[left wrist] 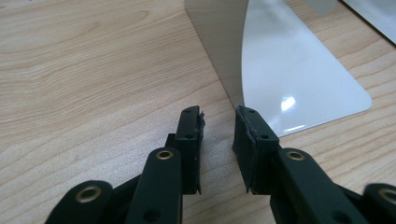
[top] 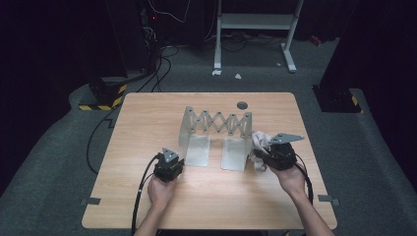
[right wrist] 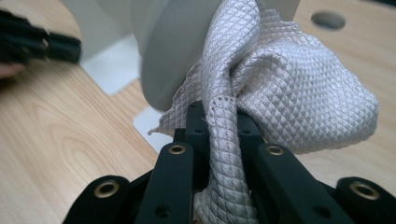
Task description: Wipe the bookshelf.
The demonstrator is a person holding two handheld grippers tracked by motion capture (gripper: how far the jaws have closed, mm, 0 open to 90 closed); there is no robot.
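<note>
A metal folding rack [top: 216,123] with a scissor lattice and two upright end plates stands mid-table. My left gripper [top: 176,160] rests low on the table at the rack's left plate. Its jaws [left wrist: 219,116] stand a little apart with nothing between them, just short of that plate's upright edge [left wrist: 219,42] and flat foot [left wrist: 299,84]. My right gripper [top: 263,153] is at the rack's right end, shut on a white quilted cloth [top: 259,139]. The cloth [right wrist: 289,84] bunches above the jaws [right wrist: 223,109] and presses against the grey plate [right wrist: 177,51].
The wooden table [top: 147,123] has a round hole [top: 241,105] behind the rack, the same hole [right wrist: 328,20] appearing past the cloth. Cables trail from both grippers off the near edge. A white frame [top: 255,22] and cables stand on the floor beyond.
</note>
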